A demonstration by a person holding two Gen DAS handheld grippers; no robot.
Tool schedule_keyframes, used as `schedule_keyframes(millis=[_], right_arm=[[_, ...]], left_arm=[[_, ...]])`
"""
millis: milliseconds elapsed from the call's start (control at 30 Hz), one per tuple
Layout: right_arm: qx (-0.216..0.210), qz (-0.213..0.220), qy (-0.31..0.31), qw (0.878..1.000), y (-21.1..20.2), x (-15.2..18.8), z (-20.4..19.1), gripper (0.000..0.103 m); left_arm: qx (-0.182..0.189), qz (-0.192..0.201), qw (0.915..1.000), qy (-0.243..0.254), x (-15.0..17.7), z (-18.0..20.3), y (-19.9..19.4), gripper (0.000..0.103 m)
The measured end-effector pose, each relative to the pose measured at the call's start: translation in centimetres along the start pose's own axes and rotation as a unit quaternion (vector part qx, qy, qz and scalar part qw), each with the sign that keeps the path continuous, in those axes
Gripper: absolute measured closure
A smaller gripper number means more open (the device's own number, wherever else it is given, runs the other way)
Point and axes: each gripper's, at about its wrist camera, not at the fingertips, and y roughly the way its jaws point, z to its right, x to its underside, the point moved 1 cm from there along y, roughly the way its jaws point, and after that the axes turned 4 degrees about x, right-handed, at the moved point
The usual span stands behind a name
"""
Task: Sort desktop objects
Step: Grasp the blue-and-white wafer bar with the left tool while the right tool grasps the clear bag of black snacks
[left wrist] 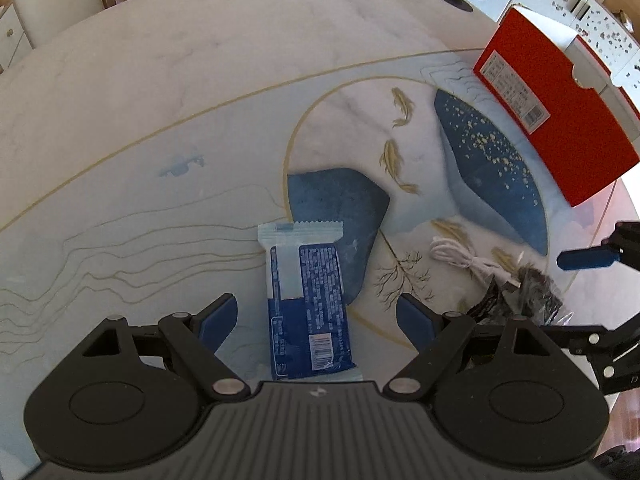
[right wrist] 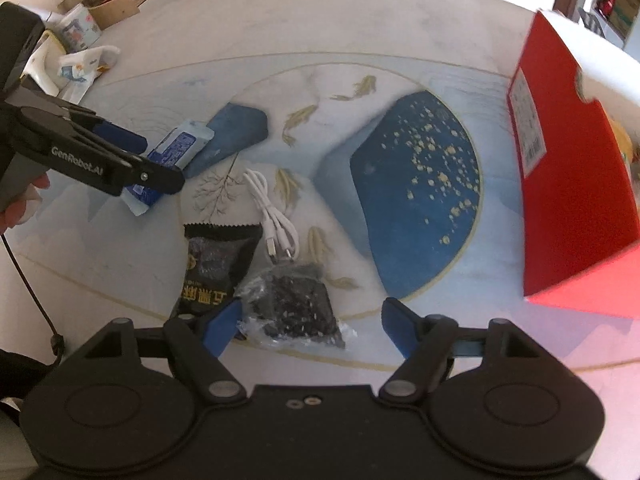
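Left gripper (left wrist: pixel 316 320) hangs low over the table (left wrist: pixel 160 120) with its blue pads spread wide, nothing between them but air and the blue-and-white snack packet (left wrist: pixel 306 300) lying flat below. The packet's long axis runs straight along the gripper's line of sight: crimped white end pointing away, barcode end tucked near the gripper body. It sits centred in the gap, touching neither pad as far as the left wrist view shows.

Over to the right wrist view: the right gripper (right wrist: pixel 312 320) is also spread wide, holding nothing. Between its fingers lies a clear bag of dark bits (right wrist: pixel 292 304), pressed up against the left pad, well apart from the right one. Just beside it, a black snack pouch (right wrist: pixel 212 264) lies with its serrated edge pointing away, its long axis roughly along the gripper's line. A coiled white cable (right wrist: pixel 272 212) lies just beyond both, with its plugs near the clear bag. The red box (right wrist: pixel 572 184) stands at the table's right edge, well apart from the small items.
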Motion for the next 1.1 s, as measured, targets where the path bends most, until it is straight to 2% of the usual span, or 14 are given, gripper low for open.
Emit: schedule_keyframes(millis=[100, 500, 700, 933, 1000, 1100], right_arm=[[0.001, -0.005, -0.012, 1.0, 0.5, -0.5, -0.4, 0.046], [-0.003, -0.013, -0.006, 1.0, 1.1, -0.5, -0.2, 0.051], [0.01, -0.011, -0.012, 1.0, 1.2, -0.4, -0.4, 0.055], [0.021, -0.002, 0.004, 1.0, 0.9, 0.0, -0.1, 0.059], [0.022, 0.001, 0.009, 1.0, 0.7, 0.2, 0.1, 0.061], [0.024, 0.006, 0.021, 0.999, 0.3, 0.5, 0.5, 0.063]], left_arm=[[-0.007, 0.0, 0.9999, 0.009, 0.2, 0.2, 0.4, 0.016], [-0.032, 0.013, 0.9985, 0.043, 0.4, 0.9, 0.9, 0.017], [-0.051, 0.015, 0.9966, 0.063, 0.7, 1.5, 1.0, 0.018], [-0.057, 0.023, 0.9968, 0.05, 0.7, 1.6, 0.7, 0.031], [-0.058, 0.027, 0.9968, 0.048, 0.6, 1.7, 0.6, 0.044], [-0.062, 0.029, 0.9968, 0.041, 0.5, 1.6, 0.5, 0.056]])
